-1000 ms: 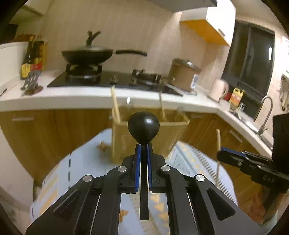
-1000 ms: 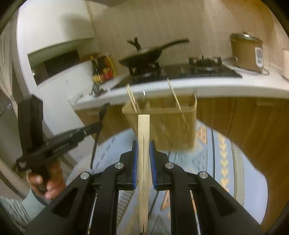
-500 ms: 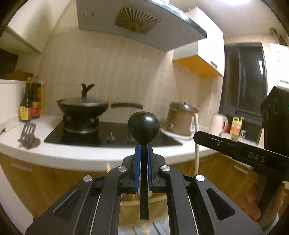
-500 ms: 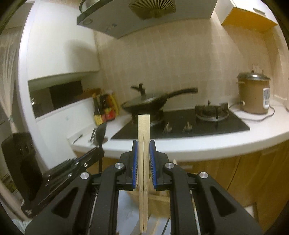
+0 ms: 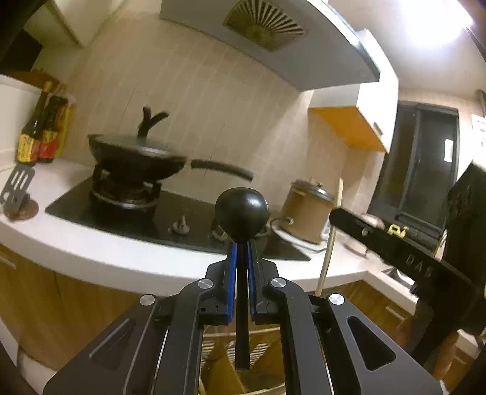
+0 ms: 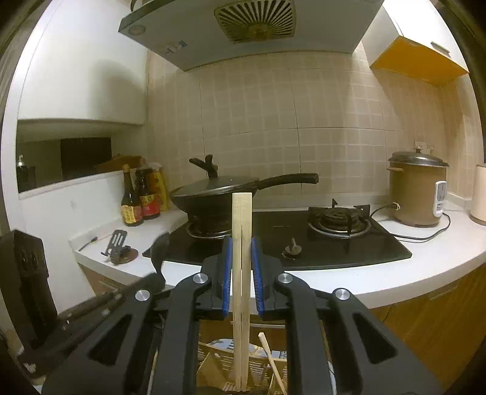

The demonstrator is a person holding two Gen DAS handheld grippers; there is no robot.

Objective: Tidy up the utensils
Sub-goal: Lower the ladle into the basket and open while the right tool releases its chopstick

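My left gripper (image 5: 241,282) is shut on a black spoon (image 5: 242,212), bowl end up, its handle pointing down over the wooden utensil holder (image 5: 224,358) just below. My right gripper (image 6: 241,282) is shut on a pair of wooden chopsticks (image 6: 241,273) held upright, their lower tips down in the holder (image 6: 212,364), where another chopstick (image 6: 272,361) leans. The right gripper also shows at the right of the left wrist view (image 5: 395,252), with its chopsticks (image 5: 329,243). The left gripper shows at the lower left of the right wrist view (image 6: 100,307).
A white counter (image 6: 395,273) carries a black hob (image 6: 319,243), a lidded wok (image 6: 218,194), a brown rice cooker (image 6: 416,191), sauce bottles (image 6: 139,197) and a phone stand (image 6: 117,246). Wooden cabinets sit beneath, a range hood (image 6: 243,27) overhead.
Both grippers have risen and come over the holder, which has dropped from mid-view to the bottom edge. The spoon and chopsticks stay gripped.
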